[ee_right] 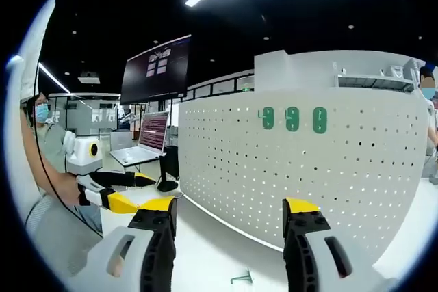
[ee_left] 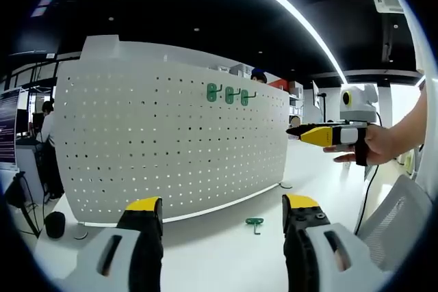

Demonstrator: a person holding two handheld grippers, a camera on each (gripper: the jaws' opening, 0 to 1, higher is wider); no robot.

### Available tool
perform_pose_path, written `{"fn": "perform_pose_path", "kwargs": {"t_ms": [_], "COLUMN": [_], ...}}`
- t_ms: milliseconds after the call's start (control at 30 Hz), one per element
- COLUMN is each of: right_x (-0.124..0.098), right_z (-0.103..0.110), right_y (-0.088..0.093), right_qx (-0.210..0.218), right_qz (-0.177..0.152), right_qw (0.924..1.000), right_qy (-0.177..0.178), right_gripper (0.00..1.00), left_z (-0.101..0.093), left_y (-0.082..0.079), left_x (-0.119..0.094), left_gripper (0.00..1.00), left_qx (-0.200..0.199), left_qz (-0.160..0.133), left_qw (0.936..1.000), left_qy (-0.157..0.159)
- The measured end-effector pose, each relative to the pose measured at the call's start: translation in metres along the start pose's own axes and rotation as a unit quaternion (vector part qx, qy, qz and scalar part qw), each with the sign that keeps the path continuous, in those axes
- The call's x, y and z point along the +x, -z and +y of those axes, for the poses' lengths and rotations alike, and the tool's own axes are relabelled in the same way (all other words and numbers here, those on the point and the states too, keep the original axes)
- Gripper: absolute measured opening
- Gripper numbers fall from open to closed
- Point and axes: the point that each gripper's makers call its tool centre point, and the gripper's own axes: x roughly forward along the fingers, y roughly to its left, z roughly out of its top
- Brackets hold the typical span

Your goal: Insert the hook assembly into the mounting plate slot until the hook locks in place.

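Pegboard (ee_left: 171, 141) upright on white table (ee_left: 226, 251); both jaws released, empty.

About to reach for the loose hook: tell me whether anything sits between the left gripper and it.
Nothing visible does. The small green hook lies alone on the white table, ahead of the open left gripper, in front of the white perforated pegboard.

Brightly lit by ceiling strip lights (ee_left: 294, 11); dark ceiling, sharp centre, strong fisheye bending at edges.
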Motion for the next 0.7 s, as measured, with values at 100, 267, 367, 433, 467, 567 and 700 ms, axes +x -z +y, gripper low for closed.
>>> {"fn": "perform_pose_path", "kwargs": {"t_ms": [100, 267, 367, 433, 467, 567, 700], "right_x": [-0.005, -0.013, -0.017, -0.019, -0.021, -0.023, -0.027], "right_z": [0.004, 0.008, 0.010, 0.010, 0.010, 0.010, 0.009], "right_y": [0.004, 0.012, 0.016, 0.019, 0.019, 0.022, 0.025], "right_qx": [-0.001, 0.003, 0.003, 0.007, 0.010, 0.012, 0.016], "right_qz": [0.002, 0.006, 0.009, 0.009, 0.009, 0.008, 0.008], "right_qw": [1.0000, 1.0000, 1.0000, 0.9999, 0.9999, 0.9999, 0.9997], "right_qy": [-0.002, -0.002, 0.000, 0.001, 0.003, 0.007, 0.013], "right_gripper": [0.62, 0.64, 0.65, 0.65, 0.65, 0.66, 0.66], "left_z": [0.000, -0.001, -0.002, -0.002, -0.002, -0.003, -0.003], "left_y": [0.000, 0.000, -0.001, 0.000, 0.000, -0.002, 0.000], "left_x": [0.000, 0.000, 0.000, 0.001, 0.001, 0.001, 0.001], "left_gripper": [0.73, 0.74, 0.74, 0.74, 0.74, 0.75, 0.75], "left_qx": [-0.001, -0.001, -0.002, -0.001, -0.001, -0.001, -0.001], "left_qz": [-0.001, -0.001, -0.001, -0.001, 0.000, -0.002, 0.000], "left_qw": [1.0000, 1.0000, 1.0000, 1.0000, 1.0000, 1.0000, 1.0000], "left_qy": [0.000, 0.001, 0.001, 0.003, 0.003, 0.004, 0.005]}}
